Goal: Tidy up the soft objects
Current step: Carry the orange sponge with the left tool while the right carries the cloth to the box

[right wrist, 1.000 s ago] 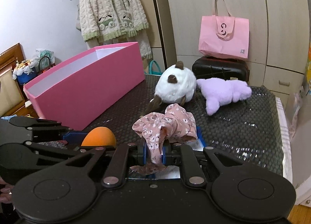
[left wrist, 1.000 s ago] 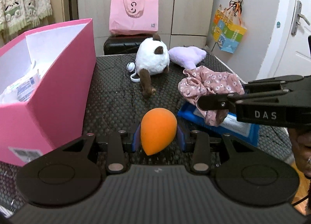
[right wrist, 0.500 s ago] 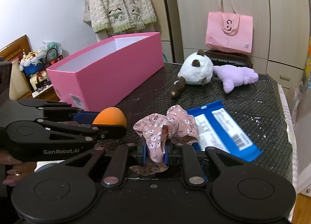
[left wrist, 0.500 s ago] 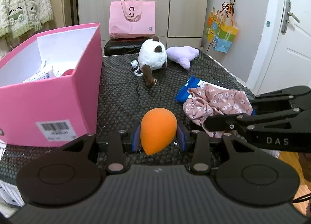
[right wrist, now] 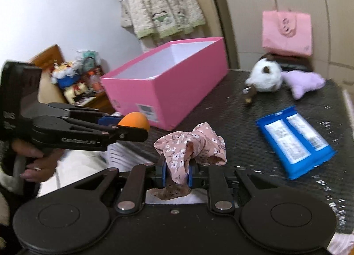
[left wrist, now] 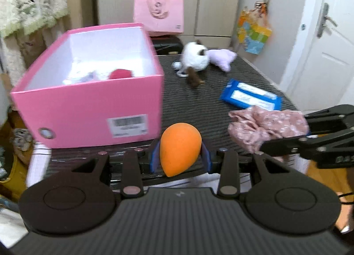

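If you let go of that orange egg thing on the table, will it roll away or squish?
The orange sponge looks egg-shaped, so set down it would probably wobble and roll in a curve rather than stand. It seems soft and light: the left gripper holds it by its sides alone. Its matte surface probably keeps it from slipping.

The orange sponge [left wrist: 180, 150] looks matt and smooth; the floral cloth [right wrist: 192, 146] is thin and crumpled; the pink box [left wrist: 88, 113] is smooth cardboard; the surface [left wrist: 205, 108] is dark and ribbed.
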A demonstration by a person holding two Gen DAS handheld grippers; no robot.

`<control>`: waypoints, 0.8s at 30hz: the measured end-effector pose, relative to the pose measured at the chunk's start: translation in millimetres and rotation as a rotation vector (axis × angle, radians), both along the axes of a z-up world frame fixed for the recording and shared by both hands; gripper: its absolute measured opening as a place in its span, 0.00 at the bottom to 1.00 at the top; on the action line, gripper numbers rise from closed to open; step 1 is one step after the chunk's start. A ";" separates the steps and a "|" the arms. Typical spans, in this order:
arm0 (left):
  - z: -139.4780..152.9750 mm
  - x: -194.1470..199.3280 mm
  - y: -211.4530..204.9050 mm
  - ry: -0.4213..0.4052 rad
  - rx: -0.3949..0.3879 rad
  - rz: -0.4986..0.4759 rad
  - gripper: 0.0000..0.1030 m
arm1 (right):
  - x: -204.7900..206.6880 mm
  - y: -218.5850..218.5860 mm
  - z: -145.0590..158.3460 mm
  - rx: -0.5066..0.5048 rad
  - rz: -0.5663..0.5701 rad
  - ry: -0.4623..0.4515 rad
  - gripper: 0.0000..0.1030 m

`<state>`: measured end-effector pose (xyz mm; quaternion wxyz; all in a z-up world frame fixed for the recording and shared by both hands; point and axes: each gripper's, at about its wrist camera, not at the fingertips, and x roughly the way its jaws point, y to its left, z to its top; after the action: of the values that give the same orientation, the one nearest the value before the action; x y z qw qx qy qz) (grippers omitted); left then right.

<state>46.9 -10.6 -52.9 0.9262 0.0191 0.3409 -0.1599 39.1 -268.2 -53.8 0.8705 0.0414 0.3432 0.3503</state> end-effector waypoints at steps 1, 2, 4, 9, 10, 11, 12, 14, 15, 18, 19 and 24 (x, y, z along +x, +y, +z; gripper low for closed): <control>0.4 -1.0 5.0 -0.003 0.008 0.008 0.36 | 0.7 3.5 -0.2 0.008 0.010 0.009 0.22; 1.2 -2.2 11.1 -0.006 0.008 0.011 0.36 | 1.0 7.5 -0.3 0.010 0.016 0.011 0.22; 3.6 -3.9 21.0 -0.008 0.007 0.013 0.36 | 1.7 15.8 0.2 0.011 0.034 0.014 0.22; 16.4 -8.5 41.4 -0.028 0.023 0.010 0.37 | 5.0 36.3 6.4 0.019 0.075 0.013 0.22; 20.0 -8.6 44.7 -0.031 0.026 0.004 0.37 | 5.8 40.6 8.9 0.022 0.084 0.009 0.22; 23.8 -8.2 48.7 -0.025 0.028 -0.003 0.37 | 6.7 45.0 11.6 0.024 0.093 0.005 0.23; 27.2 -8.0 52.4 -0.019 0.029 -0.007 0.37 | 7.5 49.2 15.0 0.026 0.101 -0.001 0.23; 34.7 -7.0 57.1 -0.015 0.035 -0.016 0.37 | 8.2 59.0 22.7 0.030 0.123 -0.018 0.23; 37.8 -6.3 58.9 -0.015 0.041 -0.021 0.37 | 9.1 63.2 26.5 0.035 0.134 -0.025 0.23; 49.2 -4.1 65.1 -0.018 0.050 -0.034 0.37 | 12.2 75.3 38.4 0.047 0.168 -0.047 0.23; 52.0 -3.5 66.8 -0.021 0.051 -0.038 0.37 | 13.2 79.6 42.2 0.046 0.176 -0.056 0.23; 69.6 1.0 72.3 -0.065 0.058 -0.052 0.37 | 20.6 97.1 60.3 0.031 0.209 -0.095 0.23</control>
<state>47.9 61.7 16.7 0.9313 0.0601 0.3147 -0.1734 59.7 -171.1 6.5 0.8438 0.0022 0.2986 0.4459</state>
